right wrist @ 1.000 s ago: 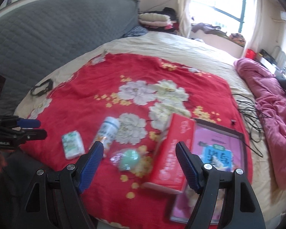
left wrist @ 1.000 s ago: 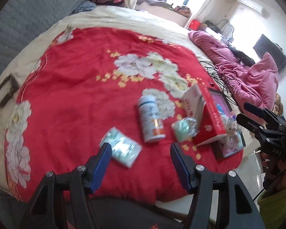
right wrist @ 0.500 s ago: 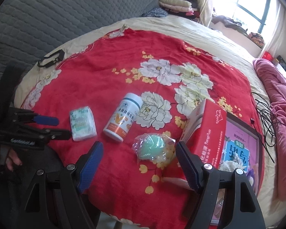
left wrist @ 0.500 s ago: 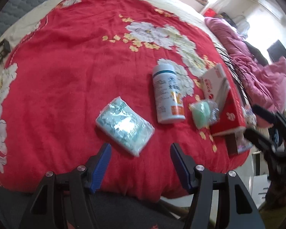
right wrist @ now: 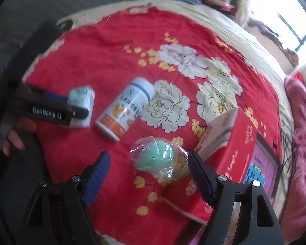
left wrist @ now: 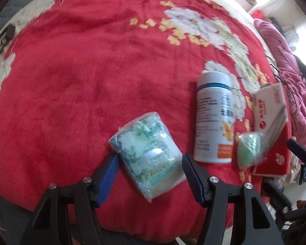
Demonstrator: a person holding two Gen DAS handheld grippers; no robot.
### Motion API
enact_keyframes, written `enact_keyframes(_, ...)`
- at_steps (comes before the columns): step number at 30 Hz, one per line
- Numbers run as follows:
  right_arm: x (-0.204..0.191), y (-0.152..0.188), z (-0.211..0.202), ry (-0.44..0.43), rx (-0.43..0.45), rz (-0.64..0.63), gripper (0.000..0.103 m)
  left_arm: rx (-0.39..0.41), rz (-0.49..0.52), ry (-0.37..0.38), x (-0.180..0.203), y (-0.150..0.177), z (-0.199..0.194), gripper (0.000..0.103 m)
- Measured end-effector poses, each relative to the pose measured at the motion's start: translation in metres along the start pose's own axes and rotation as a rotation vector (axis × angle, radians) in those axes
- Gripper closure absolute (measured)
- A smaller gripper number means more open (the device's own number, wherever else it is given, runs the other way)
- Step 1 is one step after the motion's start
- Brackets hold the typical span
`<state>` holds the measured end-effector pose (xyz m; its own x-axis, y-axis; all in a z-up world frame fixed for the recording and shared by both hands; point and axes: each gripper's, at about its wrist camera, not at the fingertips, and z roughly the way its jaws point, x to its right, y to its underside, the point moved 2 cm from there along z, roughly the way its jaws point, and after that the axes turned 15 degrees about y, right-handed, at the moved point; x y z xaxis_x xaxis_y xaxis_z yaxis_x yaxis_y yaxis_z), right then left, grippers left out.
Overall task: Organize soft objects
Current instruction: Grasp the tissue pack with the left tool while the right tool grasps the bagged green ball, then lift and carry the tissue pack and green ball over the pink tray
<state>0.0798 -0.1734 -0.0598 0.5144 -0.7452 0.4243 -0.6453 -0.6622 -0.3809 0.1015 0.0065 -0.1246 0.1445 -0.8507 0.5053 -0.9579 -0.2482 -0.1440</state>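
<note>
A pale green tissue pack (left wrist: 148,153) lies on the red floral bedspread (left wrist: 81,71), between the open fingers of my left gripper (left wrist: 150,161), which reach around its near half. It also shows in the right wrist view (right wrist: 81,100), partly behind the left gripper. A green sponge in a clear wrapper (right wrist: 159,159) lies just ahead of my open right gripper (right wrist: 149,161), a little past the fingertips. It also shows in the left wrist view (left wrist: 248,151). Neither gripper holds anything.
A white bottle with an orange label (left wrist: 214,118) lies between the pack and the sponge. A red box (right wrist: 230,143) leans on a pink picture frame (right wrist: 263,167) right of the sponge. A pink duvet (right wrist: 299,122) lies far right.
Both grippers have moved forward and down toward the bed. The left one has come around the tissue pack; the right one has closed in on the wrapped sponge.
</note>
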Motion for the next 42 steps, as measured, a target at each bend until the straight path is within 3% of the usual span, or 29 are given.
enact_keyframes(13,-0.036,-0.004,0.074,0.113,-0.17,-0.356,0.024,-0.003,-0.012,-0.014,-0.005,-0.006,0.012,0.039)
enact_keyframes(17,-0.033,-0.004,0.089,0.111,-0.209,-0.369,0.038,0.002,0.001,-0.029,-0.004,-0.008,0.013,0.044)
enact_keyframes(24,-0.011,-0.015,0.086,0.021,-0.199,-0.22,0.047,0.014,0.035,-0.048,-0.003,-0.01,0.008,0.061)
enact_keyframes(30,0.01,-0.024,0.059,-0.078,-0.128,-0.031,0.048,0.073,0.066,-0.032,0.003,-0.008,-0.017,0.064)
enact_keyframes(35,0.03,-0.025,0.032,-0.094,-0.059,0.104,0.048,0.13,0.116,-0.001,0.021,-0.007,-0.044,0.064)
enact_keyframes(42,0.073,-0.015,-0.009,-0.05,0.035,0.244,0.048,0.191,0.247,0.06,0.085,-0.003,-0.077,0.064)
